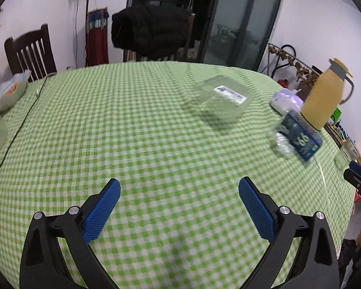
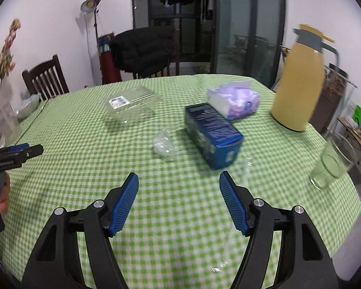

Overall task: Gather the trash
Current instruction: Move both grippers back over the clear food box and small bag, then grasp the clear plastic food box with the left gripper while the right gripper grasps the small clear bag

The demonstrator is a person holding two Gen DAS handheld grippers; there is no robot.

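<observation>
Since both the left gripper (image 1: 179, 185) and right gripper (image 2: 179, 179) hang spread and empty, nothing's grabbed yet; probably that crumpled wrapper (image 2: 163, 147) next.

Green-and-white checked tablecloth (image 2: 84, 149), blue box (image 2: 211, 132), yellow jug (image 2: 298, 89).
</observation>
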